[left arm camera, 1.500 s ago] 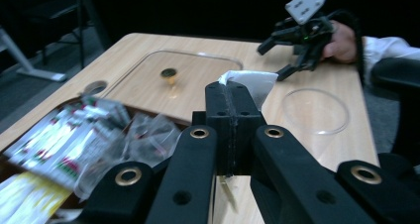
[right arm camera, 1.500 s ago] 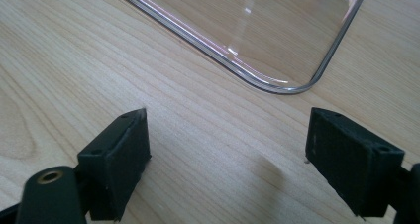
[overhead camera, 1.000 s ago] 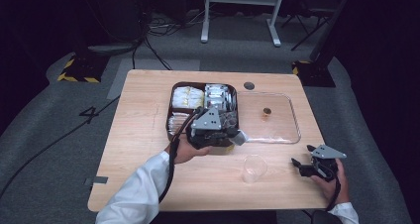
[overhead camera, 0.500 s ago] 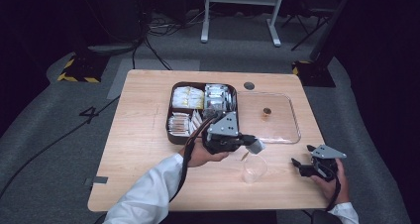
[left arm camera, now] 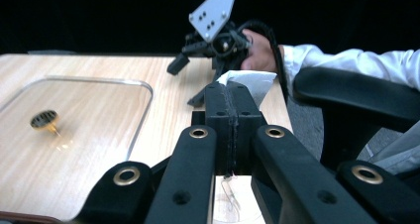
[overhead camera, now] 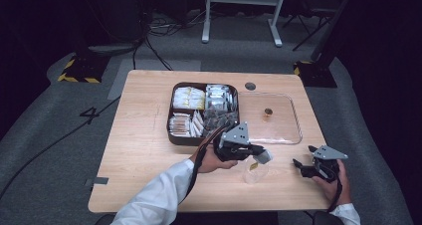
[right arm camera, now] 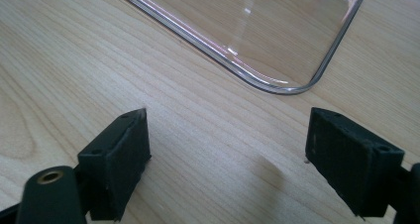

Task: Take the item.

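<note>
The left tongs (overhead camera: 260, 154) are pinched tight on a small white packet (overhead camera: 262, 157), which hangs just above a clear plastic cup (overhead camera: 254, 171) standing on the wooden surface (overhead camera: 144, 145). In the left gripper view the two jaws meet flush, with the packet's (left arm camera: 250, 83) pale corner poking out past their tips, and the cup's rim shows faintly below them. Behind the left hand (overhead camera: 215, 159) sits a dark compartment tray (overhead camera: 171, 130), its sections packed with rows of sachets, yellowish ones at the back left and silvery ones beside them. Just to the tray's right lies a clear flat lid (overhead camera: 293, 130), touching or nearly touching it, with a small gold-coloured knob (overhead camera: 267, 112) at its middle. The right tongs (overhead camera: 302, 166) rest low near the front right corner of the surface, well apart from the cup, held in the right hand (overhead camera: 332, 182). Their jaws stand wide apart with nothing between them, bare wood showing in the gap, and the rounded corner of the lid (right arm camera: 297, 87) lies just ahead of them.
</note>
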{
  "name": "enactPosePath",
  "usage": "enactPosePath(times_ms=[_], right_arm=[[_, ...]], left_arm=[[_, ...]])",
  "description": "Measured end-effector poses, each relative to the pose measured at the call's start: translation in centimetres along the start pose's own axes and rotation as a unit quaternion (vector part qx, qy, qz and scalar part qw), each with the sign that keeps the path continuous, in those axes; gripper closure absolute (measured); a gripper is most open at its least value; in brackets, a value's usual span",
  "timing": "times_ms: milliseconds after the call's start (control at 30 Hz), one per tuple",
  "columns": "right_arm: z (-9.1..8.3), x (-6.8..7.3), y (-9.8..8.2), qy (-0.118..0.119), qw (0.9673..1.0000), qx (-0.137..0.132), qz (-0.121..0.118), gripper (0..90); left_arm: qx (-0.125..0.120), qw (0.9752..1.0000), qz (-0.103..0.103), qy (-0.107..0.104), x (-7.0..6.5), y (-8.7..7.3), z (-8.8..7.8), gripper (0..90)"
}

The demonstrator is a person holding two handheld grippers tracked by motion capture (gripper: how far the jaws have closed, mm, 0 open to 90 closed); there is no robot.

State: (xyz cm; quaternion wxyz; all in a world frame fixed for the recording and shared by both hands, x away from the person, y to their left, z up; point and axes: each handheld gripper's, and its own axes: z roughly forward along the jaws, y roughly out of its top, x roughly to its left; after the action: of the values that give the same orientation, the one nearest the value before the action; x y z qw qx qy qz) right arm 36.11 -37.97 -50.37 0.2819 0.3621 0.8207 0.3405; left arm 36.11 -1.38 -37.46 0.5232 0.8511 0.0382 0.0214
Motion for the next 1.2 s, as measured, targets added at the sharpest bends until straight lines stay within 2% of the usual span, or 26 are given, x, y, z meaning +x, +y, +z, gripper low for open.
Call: enactPosePath(times_ms=[367,600,1000,1200], right_arm=[[0.0,0.0,0.0,-0.001,1.0000,-0.001,-0.001,17.5],[0.0,0.0,0.0,-0.001,1.0000,-0.001,-0.001,17.6],[0.0,0.0,0.0,-0.001,1.0000,-0.001,-0.001,17.6],[0.0,0.0,0.0,-0.001,1.0000,-0.001,-0.001,17.5]], left_arm=[[0.037,0.9993,-0.006,0.003,0.1,-2.2,2.1,86.4],[0.049,0.9987,-0.015,0.001,0.4,-3.3,3.0,84.2],[0.061,0.9980,-0.009,0.012,0.6,-3.8,3.0,79.9],[0.062,0.9974,-0.010,0.035,0.8,-3.8,2.2,71.7]])
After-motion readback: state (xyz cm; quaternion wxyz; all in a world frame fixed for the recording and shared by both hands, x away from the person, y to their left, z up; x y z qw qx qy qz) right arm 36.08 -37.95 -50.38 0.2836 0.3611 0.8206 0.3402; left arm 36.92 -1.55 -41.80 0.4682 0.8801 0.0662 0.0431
